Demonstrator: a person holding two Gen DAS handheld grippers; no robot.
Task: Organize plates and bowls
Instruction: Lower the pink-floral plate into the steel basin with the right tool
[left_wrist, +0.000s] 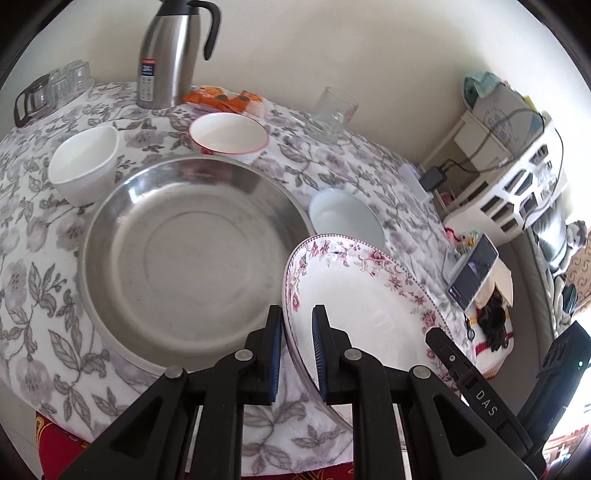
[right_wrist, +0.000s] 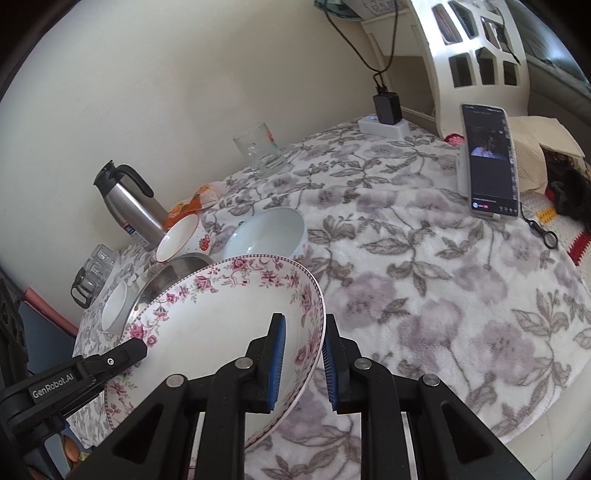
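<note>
Sitting on the flowery cloth, a small white bowl is seen at the left, touching the big metal pan. Behind the pan, a red-rimmed bowl is placed. The flower plate is held tilted, just right of the pan, with its near edge over the cloth. Its left rim is pinched by the left gripper, and its right rim is pinched by the right gripper. A pale blue bowl is found just behind the plate. Far right, a phone is stood up.
</note>
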